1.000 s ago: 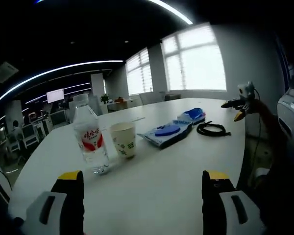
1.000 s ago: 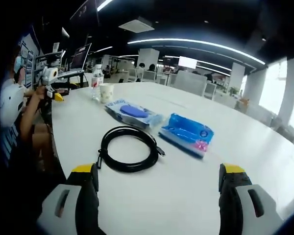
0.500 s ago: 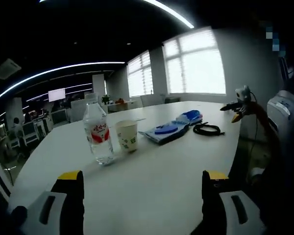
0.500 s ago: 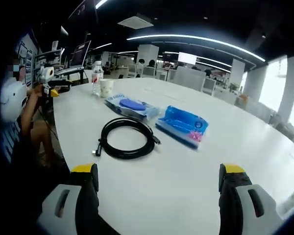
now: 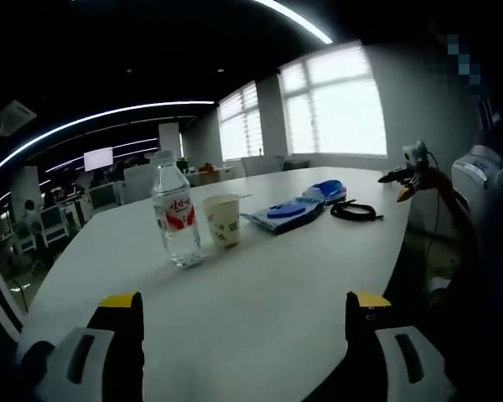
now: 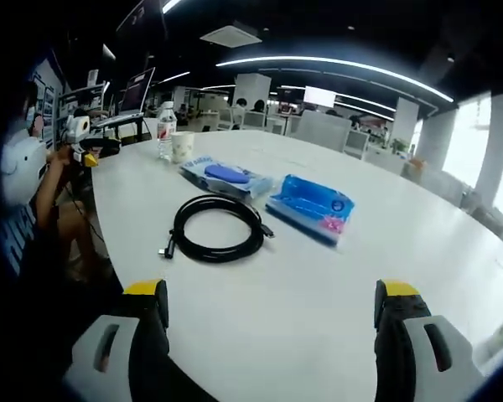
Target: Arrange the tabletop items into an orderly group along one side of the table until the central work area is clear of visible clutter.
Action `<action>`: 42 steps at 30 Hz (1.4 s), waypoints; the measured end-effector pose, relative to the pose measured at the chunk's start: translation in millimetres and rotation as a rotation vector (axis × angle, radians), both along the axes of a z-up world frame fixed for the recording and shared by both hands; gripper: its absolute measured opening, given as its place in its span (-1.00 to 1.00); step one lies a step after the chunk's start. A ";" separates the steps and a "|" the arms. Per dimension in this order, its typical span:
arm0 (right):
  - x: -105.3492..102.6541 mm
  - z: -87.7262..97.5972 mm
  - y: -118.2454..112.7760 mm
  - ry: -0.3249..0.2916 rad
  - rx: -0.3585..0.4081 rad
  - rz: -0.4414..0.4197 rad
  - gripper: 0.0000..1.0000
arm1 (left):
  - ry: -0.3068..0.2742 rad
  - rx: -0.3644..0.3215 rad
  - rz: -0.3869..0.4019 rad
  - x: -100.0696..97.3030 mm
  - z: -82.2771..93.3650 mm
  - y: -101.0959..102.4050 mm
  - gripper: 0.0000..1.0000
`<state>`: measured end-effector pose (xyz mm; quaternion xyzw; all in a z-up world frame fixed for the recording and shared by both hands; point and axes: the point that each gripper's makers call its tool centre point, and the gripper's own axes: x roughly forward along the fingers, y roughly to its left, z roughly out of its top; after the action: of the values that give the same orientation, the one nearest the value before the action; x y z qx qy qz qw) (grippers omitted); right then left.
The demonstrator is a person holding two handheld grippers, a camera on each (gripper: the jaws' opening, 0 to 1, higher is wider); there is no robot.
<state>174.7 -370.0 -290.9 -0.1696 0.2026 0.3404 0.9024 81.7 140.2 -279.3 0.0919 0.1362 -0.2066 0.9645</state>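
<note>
in the left gripper view the left tool (image 5: 243, 322) hung with its jaws spread wide and nothing between them, over a wide bare stretch of the white bench (image 5: 260, 293). the bench edge curved away on the tool's right, with a person's sleeve (image 5: 486, 218) beyond it. ahead and left of the tool a water bottle (image 5: 176, 216) stood upright, a paper cup (image 5: 224, 219) just beside it on its right. farther ahead lay a blue-and-white packet (image 5: 283, 213), a blue pouch (image 5: 329, 189) and a coiled black cable (image 5: 352, 210), strung in a row toward the far right edge.

in the right gripper view the right tool (image 6: 268, 327) was likewise spread and empty, bare bench under it. the cable (image 6: 215, 228) lay straight ahead, the pouch (image 6: 310, 206) to its right with its long axis slanting away, and the packet (image 6: 226, 178) behind the cable. the bottle (image 6: 165, 131) and cup (image 6: 182, 146) stood far off at left near the bench edge, by the left tool (image 6: 88, 151), whose jaws i cannot tell.
</note>
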 end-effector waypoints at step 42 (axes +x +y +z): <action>-6.8 -7.1 0.6 0.022 -0.006 0.012 1.00 | -0.002 0.028 -0.064 -8.2 -6.3 -3.4 1.00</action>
<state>167.9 -369.4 -298.1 -0.1700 0.2124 0.3470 0.8975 73.5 136.8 -285.6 0.1100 0.1350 -0.2352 0.9562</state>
